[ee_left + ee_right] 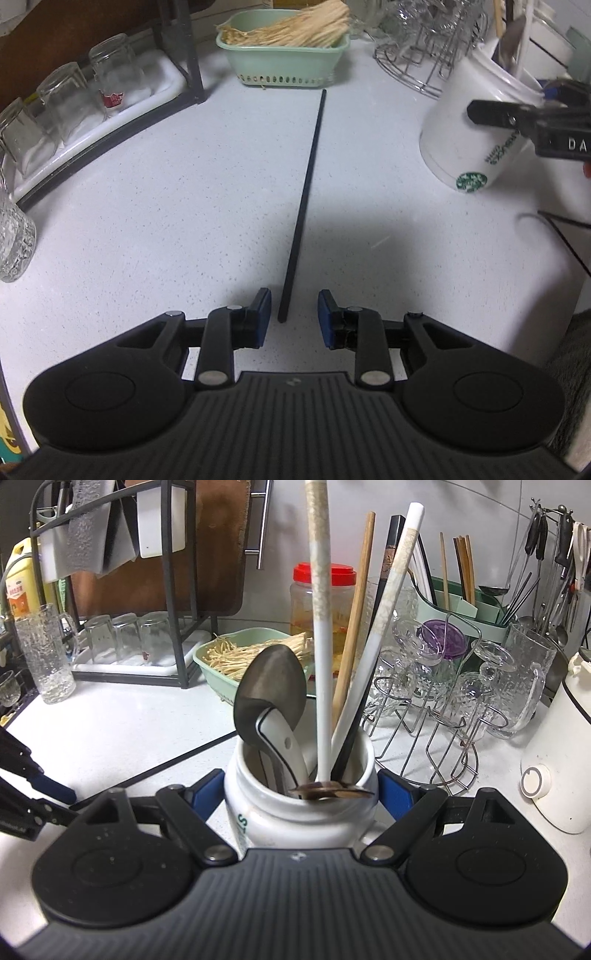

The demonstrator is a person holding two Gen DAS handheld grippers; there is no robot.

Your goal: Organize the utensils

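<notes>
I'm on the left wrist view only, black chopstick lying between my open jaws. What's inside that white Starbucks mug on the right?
Observer: The white Starbucks mug holds a metal spoon, white chopsticks and a wooden chopstick.
Operator: Is the right hand-held gripper clamping it?
Observer: Yes, the right hand-held gripper has a blue pad on each side of the mug.
Operator: Anything behind the green basket?
Observer: A red-lidded jar stands behind the green basket.
</notes>
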